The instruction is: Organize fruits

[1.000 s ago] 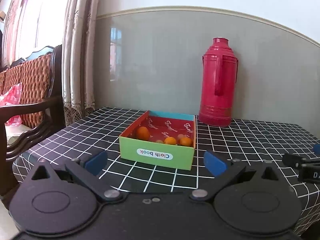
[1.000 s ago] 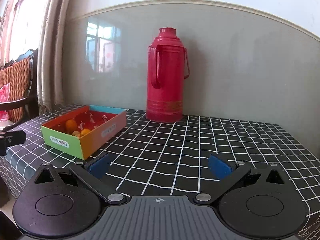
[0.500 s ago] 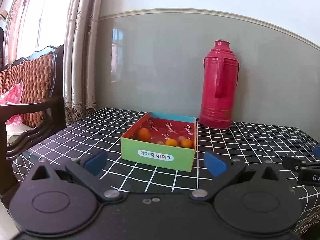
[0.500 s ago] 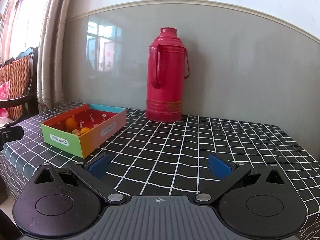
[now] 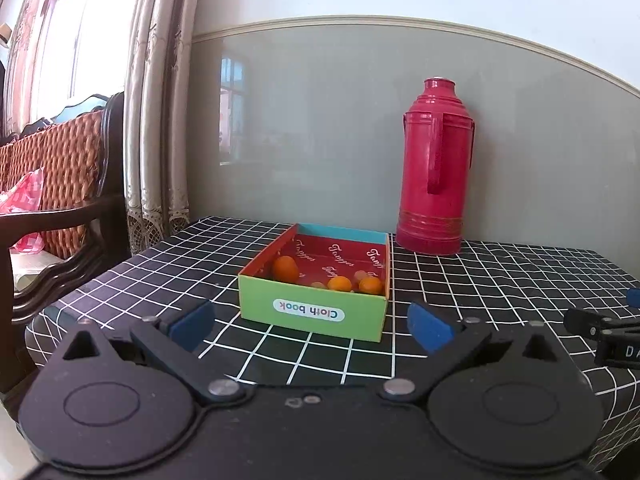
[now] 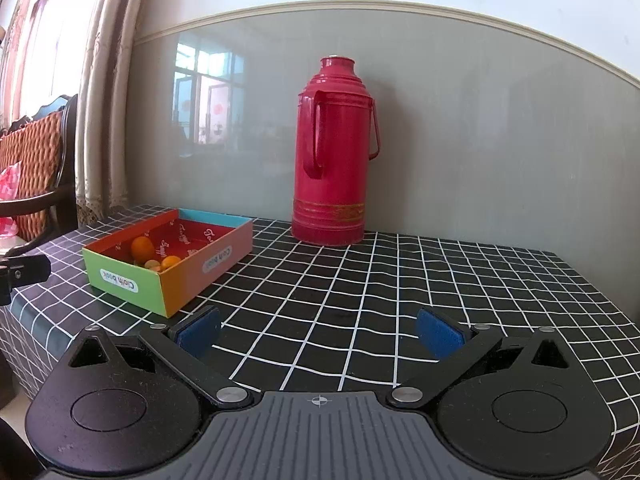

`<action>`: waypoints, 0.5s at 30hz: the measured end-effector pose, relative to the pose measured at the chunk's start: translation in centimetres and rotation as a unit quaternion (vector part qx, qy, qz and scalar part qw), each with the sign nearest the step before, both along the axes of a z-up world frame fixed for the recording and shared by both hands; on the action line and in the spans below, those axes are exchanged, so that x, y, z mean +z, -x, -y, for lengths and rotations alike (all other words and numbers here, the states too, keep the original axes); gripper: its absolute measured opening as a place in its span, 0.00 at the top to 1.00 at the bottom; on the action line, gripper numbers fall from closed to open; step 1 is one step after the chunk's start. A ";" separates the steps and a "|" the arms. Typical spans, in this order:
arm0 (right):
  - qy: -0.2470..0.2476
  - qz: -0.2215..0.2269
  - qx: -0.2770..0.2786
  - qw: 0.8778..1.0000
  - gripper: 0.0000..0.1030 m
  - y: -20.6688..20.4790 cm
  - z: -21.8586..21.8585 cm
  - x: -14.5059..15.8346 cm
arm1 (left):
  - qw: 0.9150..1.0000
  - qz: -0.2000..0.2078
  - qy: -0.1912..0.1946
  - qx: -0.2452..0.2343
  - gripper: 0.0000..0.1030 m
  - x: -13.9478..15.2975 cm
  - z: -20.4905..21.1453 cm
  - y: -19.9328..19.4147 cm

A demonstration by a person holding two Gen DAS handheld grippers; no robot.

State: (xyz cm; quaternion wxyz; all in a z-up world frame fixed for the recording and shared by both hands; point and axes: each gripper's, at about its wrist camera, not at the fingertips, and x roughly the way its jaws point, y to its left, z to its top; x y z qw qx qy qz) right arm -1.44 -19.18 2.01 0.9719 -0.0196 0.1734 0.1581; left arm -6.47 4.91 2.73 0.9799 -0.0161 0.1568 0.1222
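Observation:
A shallow cardboard box (image 5: 312, 314) with a green front marked "Cloth book" sits on the checked tablecloth and holds several small orange fruits (image 5: 285, 267). My left gripper (image 5: 312, 326) is open and empty, just short of the box's front wall. In the right wrist view the same box (image 6: 132, 280) lies to the left with the orange fruits (image 6: 142, 246) inside. My right gripper (image 6: 320, 336) is open over bare cloth, right of the box, holding nothing. The right gripper's tip (image 5: 600, 330) shows at the left wrist view's right edge.
A tall red thermos (image 5: 436, 168) stands behind the box against the grey wall, also the red thermos (image 6: 334, 156). A dark wooden chair (image 5: 60, 200) with a woven back stands off the table's left edge beside curtains (image 5: 156, 100). The black checked table (image 6: 400, 280) extends right.
Both grippers have drawn back slightly and risen a little, so the box and thermos sit a bit farther off. Both stay open; nothing was picked up.

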 end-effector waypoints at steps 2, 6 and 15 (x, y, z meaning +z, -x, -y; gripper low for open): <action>0.000 0.001 0.000 1.000 0.00 0.0 0.0 0.0 | 1.000 0.001 -0.001 -0.001 0.06 0.0 0.0 0.0; -0.001 0.001 0.000 1.000 0.00 0.0 0.1 0.0 | 1.000 0.002 0.000 -0.002 0.06 0.0 0.0 0.1; 0.000 0.001 0.001 1.000 0.00 0.0 0.2 0.0 | 1.000 0.002 0.001 -0.003 0.06 0.0 0.0 0.1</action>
